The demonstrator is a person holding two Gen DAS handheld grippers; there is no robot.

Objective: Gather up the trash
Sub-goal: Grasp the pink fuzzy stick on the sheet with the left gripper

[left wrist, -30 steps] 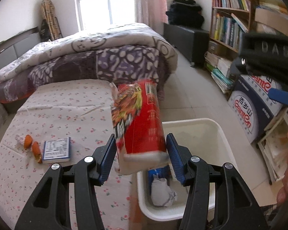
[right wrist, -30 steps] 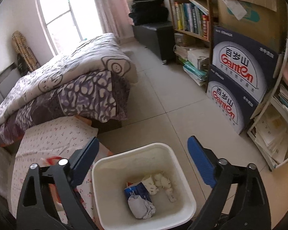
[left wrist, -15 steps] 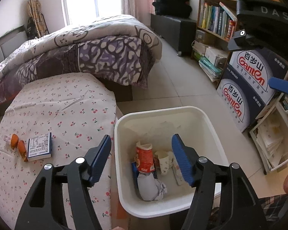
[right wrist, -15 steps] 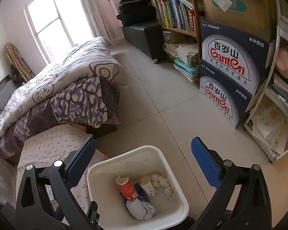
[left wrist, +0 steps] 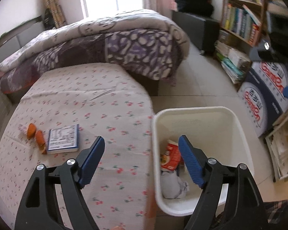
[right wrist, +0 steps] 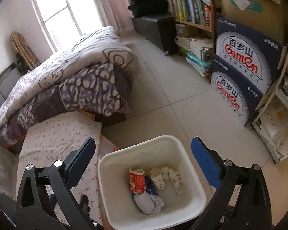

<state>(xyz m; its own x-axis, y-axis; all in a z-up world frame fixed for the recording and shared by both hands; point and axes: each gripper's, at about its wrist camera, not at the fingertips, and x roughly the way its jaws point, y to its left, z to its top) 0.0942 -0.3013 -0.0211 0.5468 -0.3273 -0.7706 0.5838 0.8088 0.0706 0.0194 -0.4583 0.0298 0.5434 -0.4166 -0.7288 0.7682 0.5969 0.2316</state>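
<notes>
A white bin (left wrist: 238,126) (right wrist: 182,143) stands on the floor beside the bed. Inside it lie a red snack packet (left wrist: 171,156) (right wrist: 137,181), a paper cup (right wrist: 158,178), crumpled tissues (right wrist: 148,203) and a blue wrapper. My left gripper (left wrist: 142,161) hangs over the bed's edge and the bin's left rim; its jaws are opening and nothing is between them. My right gripper (right wrist: 144,163) stands wide open above the bin, empty. On the cherry-print sheet (left wrist: 86,99) lie a small blue-edged booklet (left wrist: 63,139) and orange peel pieces (left wrist: 35,134).
A folded purple and white quilt (left wrist: 124,44) covers the far bed. Blue water cartons (right wrist: 242,61), a bookshelf (right wrist: 192,9) with piled books and a white paper rack (right wrist: 278,126) line the right. Tiled floor (right wrist: 182,95) lies between bed and shelves.
The left gripper let go of the red packet, which dropped into the bin, and its jaws widened. The left view has shifted left towards the bed. The right gripper stayed wide above the bin.
</notes>
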